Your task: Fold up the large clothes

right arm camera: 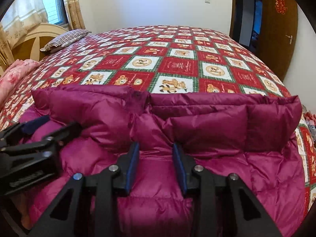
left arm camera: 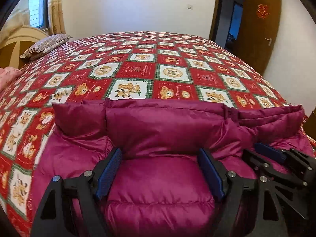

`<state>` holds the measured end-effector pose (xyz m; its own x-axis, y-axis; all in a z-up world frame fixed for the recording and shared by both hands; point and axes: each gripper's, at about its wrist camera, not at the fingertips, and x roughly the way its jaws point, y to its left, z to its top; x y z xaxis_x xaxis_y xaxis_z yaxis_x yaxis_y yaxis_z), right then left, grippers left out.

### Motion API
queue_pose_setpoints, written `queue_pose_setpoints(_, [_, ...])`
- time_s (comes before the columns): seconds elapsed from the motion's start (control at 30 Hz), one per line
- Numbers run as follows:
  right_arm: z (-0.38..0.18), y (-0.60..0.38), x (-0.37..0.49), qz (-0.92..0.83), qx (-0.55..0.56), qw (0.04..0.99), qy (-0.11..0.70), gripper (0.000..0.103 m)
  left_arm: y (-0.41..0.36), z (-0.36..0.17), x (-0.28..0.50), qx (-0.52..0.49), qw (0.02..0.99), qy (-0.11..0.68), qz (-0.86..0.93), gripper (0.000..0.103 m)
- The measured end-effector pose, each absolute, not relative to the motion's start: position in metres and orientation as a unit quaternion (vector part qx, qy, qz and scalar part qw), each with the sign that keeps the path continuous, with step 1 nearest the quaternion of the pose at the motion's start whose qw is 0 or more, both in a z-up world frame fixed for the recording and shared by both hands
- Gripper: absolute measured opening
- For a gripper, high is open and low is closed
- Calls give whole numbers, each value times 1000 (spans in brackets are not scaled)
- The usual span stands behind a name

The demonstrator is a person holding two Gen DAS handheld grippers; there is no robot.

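A magenta puffer jacket [left arm camera: 158, 130] lies on the bed, its far part folded up into a raised ridge; it also shows in the right wrist view [right arm camera: 207, 130]. My left gripper [left arm camera: 161, 154] is open, its blue pads wide apart over the jacket's quilted surface just before the ridge, holding nothing. My right gripper [right arm camera: 156, 148] is open with a narrower gap, fingers resting on the jacket at the ridge's base. The right gripper shows at the right edge of the left wrist view [left arm camera: 276, 158], and the left gripper shows at the left of the right wrist view [right arm camera: 39, 130].
The bed carries a red patchwork teddy-bear bedspread [left arm camera: 138, 69]. A striped pillow [left arm camera: 45, 45] and wooden headboard [left arm camera: 11, 45] sit far left, pink bedding [right arm camera: 13, 75] beside them. A brown door [left arm camera: 260, 29] stands open at the right; a white wall lies behind.
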<state>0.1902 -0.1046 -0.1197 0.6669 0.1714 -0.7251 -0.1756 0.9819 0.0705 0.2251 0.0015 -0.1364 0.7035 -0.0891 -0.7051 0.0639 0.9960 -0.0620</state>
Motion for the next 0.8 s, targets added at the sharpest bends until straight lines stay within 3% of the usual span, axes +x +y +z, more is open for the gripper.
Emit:
queue_pose_setpoints(0.37, [-92,-171,194,43,67,921,381,38,-6,-153,236,2,912,409,-29,88])
queue_pose_setpoints(0.63, [-133,-252,203,-11,175,904,389,34,-7,-151,235,-2,913,408,-35,89])
queue_pose_setpoints(0.8, [-134,-251,202,-21,169,907,385,34,-7,-148,234,-2,910,413,-33,89])
